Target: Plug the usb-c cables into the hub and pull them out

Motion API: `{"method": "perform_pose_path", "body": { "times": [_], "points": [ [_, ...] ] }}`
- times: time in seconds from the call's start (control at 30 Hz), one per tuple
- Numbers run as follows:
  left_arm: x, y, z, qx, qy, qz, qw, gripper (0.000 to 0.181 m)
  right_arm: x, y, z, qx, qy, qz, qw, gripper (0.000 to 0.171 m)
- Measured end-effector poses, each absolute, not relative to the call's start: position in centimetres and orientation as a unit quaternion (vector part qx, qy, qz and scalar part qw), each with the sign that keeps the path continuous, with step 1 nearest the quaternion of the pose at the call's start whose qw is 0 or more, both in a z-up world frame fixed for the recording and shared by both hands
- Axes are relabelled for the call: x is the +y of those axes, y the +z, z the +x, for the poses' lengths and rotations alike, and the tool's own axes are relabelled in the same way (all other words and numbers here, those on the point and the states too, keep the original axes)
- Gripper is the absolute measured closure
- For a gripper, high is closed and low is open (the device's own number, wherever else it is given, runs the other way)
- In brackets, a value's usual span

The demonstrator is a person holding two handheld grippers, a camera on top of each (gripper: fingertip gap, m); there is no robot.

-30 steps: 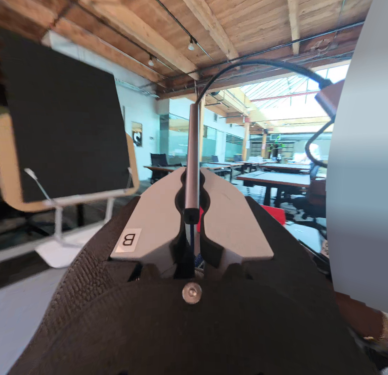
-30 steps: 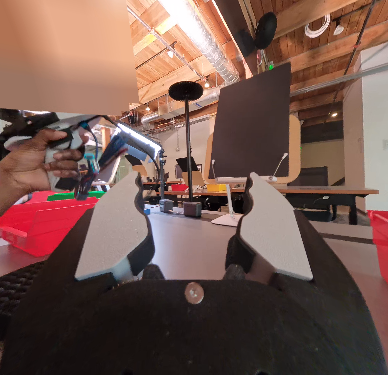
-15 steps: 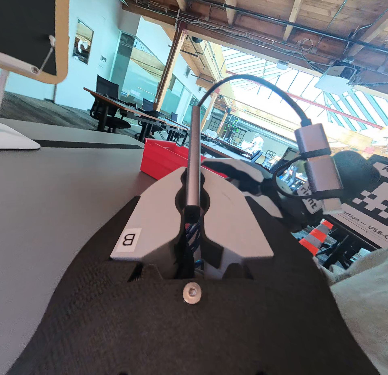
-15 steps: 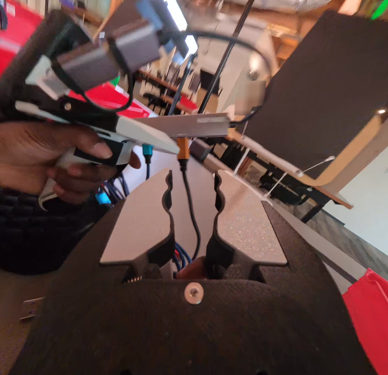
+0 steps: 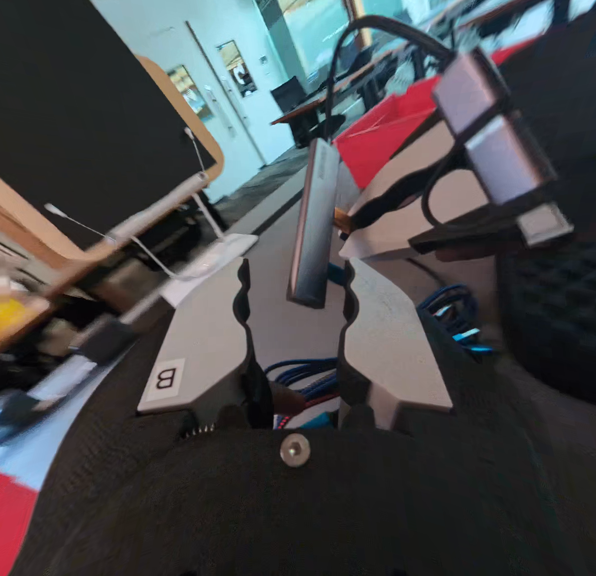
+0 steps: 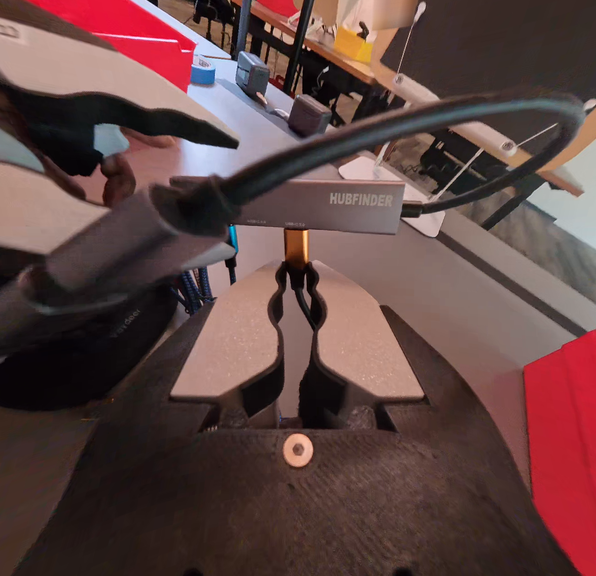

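A grey hub (image 5: 314, 225) hangs upright just ahead of my left gripper (image 5: 296, 267). That gripper is open, with a gap on each side of the hub. In the right wrist view the hub (image 6: 322, 206) lies crosswise. My right gripper (image 6: 296, 267) is shut on an orange USB-C plug (image 6: 296, 244) seated in the hub's underside. A blue plug (image 6: 233, 238) sits under the hub to its left. The left wrist view shows the right gripper (image 5: 350, 230) pinching the orange plug (image 5: 342, 220). The hub's own black cable (image 6: 419, 122) loops to a grey adapter (image 5: 490, 148).
The grey table (image 6: 419, 302) carries blue braided cables (image 5: 451, 306), a blue tape roll (image 6: 202, 70) and two grey boxes (image 6: 308, 114). Red bins stand at the left (image 6: 129, 35) and right (image 6: 564, 447). A black panel on a white stand (image 5: 80, 109) is behind.
My left gripper was shut on the hub and has opened off it. My right gripper came in under the hub and shut on the orange plug. Both views swung downward.
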State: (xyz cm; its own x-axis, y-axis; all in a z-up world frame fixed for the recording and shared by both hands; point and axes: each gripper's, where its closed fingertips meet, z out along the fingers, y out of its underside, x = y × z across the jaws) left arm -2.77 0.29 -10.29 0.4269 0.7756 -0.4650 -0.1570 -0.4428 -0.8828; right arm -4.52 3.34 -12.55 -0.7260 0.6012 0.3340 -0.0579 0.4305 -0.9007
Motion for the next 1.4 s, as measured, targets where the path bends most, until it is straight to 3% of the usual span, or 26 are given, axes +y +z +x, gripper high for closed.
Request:
{"method": "perform_pose_path", "body": {
  "times": [0.17, 0.3, 0.47, 0.7, 0.87, 1.0, 1.4],
  "points": [
    [0.8, -9.6, -3.6, -0.143, 0.602, -0.709, 0.337, 0.137, 2.8, -12.7, -3.7, -0.795, 0.504, -0.183, 0.284, 0.161],
    [0.6, -10.2, -4.8, -0.122, 0.616, -0.723, 0.289, 0.156, 2.2, -12.4, -2.5, -0.795, 0.529, -0.163, 0.250, 0.161],
    [0.5, -11.9, -5.3, -0.193, 0.532, -0.747, 0.350, 0.159, 2.1, -12.7, -2.5, -0.782, 0.540, -0.153, 0.271, 0.161],
    [0.0, -13.1, -5.7, -0.270, 0.494, -0.736, 0.376, 0.160, 2.3, -12.3, -3.7, -0.733, 0.445, -0.091, 0.507, 0.153],
    [-0.5, -14.8, -5.8, -0.319, 0.440, -0.738, 0.401, 0.154, 1.7, -13.8, -3.9, -0.752, 0.391, -0.070, 0.526, 0.160],
    [-0.6, -16.8, -6.0, -0.354, 0.395, -0.744, 0.406, 0.161, 1.7, -15.4, -4.1, -0.766, 0.342, -0.064, 0.540, 0.160],
    [0.5, -18.2, -5.5, -0.341, 0.328, -0.774, 0.421, 0.162, 2.7, -16.4, -3.8, -0.789, 0.358, -0.036, 0.499, 0.161]
  ]
}}
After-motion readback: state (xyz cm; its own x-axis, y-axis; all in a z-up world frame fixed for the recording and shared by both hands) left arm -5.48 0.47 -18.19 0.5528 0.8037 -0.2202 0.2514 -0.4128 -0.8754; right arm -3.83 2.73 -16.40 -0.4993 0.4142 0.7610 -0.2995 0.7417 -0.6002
